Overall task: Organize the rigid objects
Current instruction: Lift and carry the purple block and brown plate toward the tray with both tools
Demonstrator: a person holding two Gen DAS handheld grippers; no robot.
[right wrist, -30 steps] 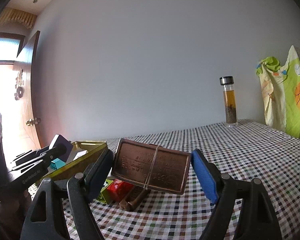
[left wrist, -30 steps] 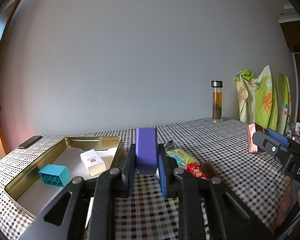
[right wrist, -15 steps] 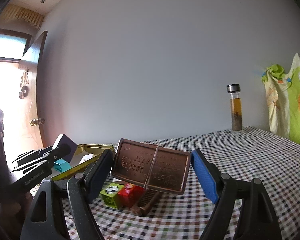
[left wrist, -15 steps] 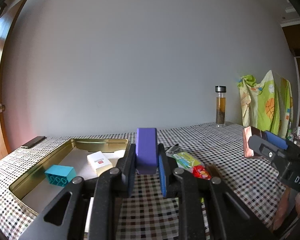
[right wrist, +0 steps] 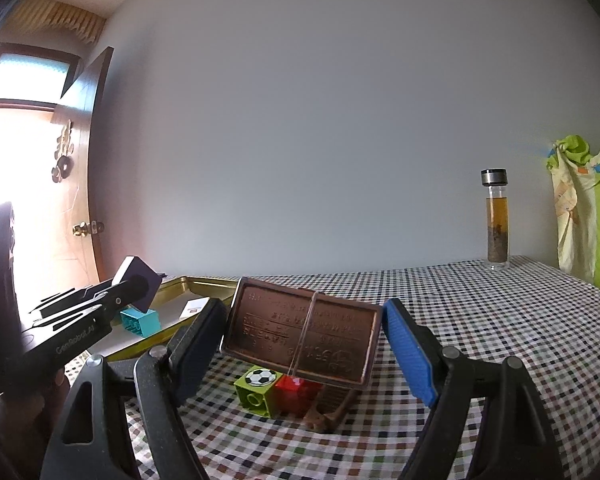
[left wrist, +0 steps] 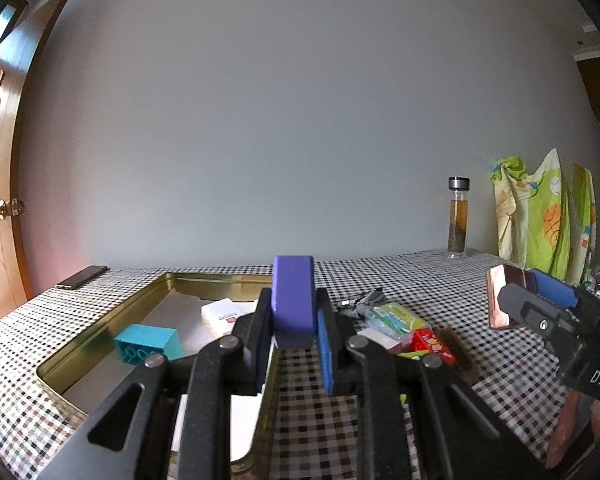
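1. Left gripper [left wrist: 293,334]: jaws closed tight on a purple block [left wrist: 293,300], a smooth matte slab with rounded corners, standing upright betw. the blue ribbed pads, held above the near right edge of the tin tray [left wrist: 100,334].
2. Right gripper [right wrist: 302,338]: jaws set wide, clamped on a copper-brown metal plate [right wrist: 302,338]. It's a flat rectangle w/ raised lettering, a raised rim and a thin band round its middle, tilted a bit, lifted clear of the table.
3. Tin tray: shallow, gold-coloured, shiny walls, dull grey floor. Inside: teal stud brick [left wrist: 147,342] near the front left wall, white box [left wrist: 222,312] further back; bare floor betw. them and along the left wall.
4. Table [right wrist: 500,320]: small-check cloth, flat. Right half is open up to a glass bottle [right wrist: 497,220] w/ amber liquid at the far edge.
5. Loose heap just right of tray: green brick w/ football print [right wrist: 256,388] touching a red brick [right wrist: 298,394], brown wooden piece [right wrist: 328,412] beside them, all under the held plate.
6. Phone [left wrist: 82,277] lies flat at the far left table edge, well apart from the tray.
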